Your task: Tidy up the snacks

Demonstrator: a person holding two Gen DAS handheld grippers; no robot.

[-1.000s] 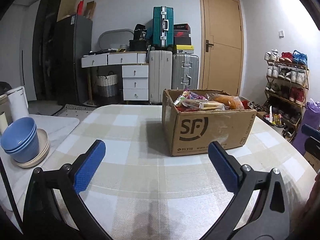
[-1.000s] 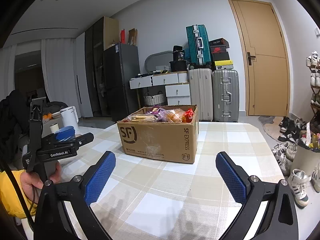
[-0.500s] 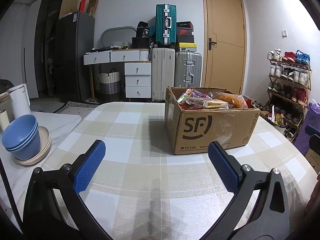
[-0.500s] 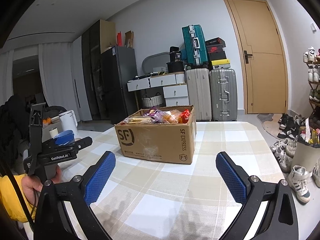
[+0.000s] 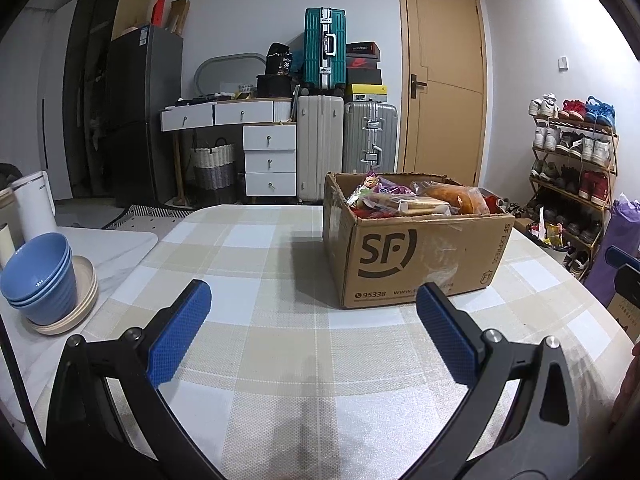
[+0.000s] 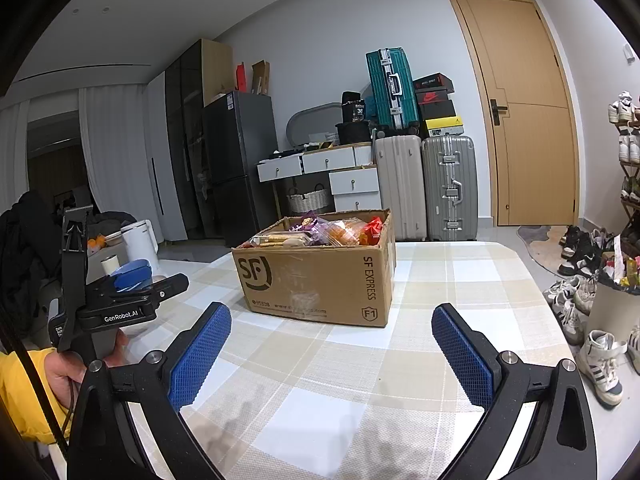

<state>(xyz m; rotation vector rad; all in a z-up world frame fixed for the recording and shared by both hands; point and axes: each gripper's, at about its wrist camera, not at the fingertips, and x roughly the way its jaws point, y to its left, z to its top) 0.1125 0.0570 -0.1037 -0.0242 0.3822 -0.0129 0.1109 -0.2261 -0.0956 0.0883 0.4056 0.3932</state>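
A: Blue bowls [image 5: 40, 270] on a cream plate [image 5: 76, 304] sit at the far left, on the white side counter [image 5: 116, 248], with a white kettle [image 5: 34, 204] behind them. Then comes the checked tablecloth [image 5: 280, 360], and nothing lies on the stretch in front of us.

B: And the left gripper [image 5: 312, 332]?

A: Low over the cloth, jaws spread wide, nothing between the blue pads [image 5: 178, 340]. Over the last second its camera has edged a little nearer the cardboard box [image 5: 420, 256], which now sits larger and more to the right in its view.

B: The snacks [image 5: 416, 200] are where?

A: Heaped in that open box: a bread-like bag, some biscuit packets, purple and red wrappers. From the right side the snacks [image 6: 320, 232] stand above the rim of the box [image 6: 320, 276]. None is out on the cloth.

B: The right gripper [image 6: 332, 352]?

A: Also wide and holding nothing. Its view has swung slightly, so the box has drifted left in it. Further left a hand [image 6: 72, 368] in a yellow sleeve [image 6: 24, 392] carries the left gripper [image 6: 120, 300].

B: So what does that shift mean for the job?

A: Only that both tools are pointed at the box and closing in a bit. Snacks all in the box would suit a sorting about to take them out, or a tidy-up that has put them in. I can't tell which.
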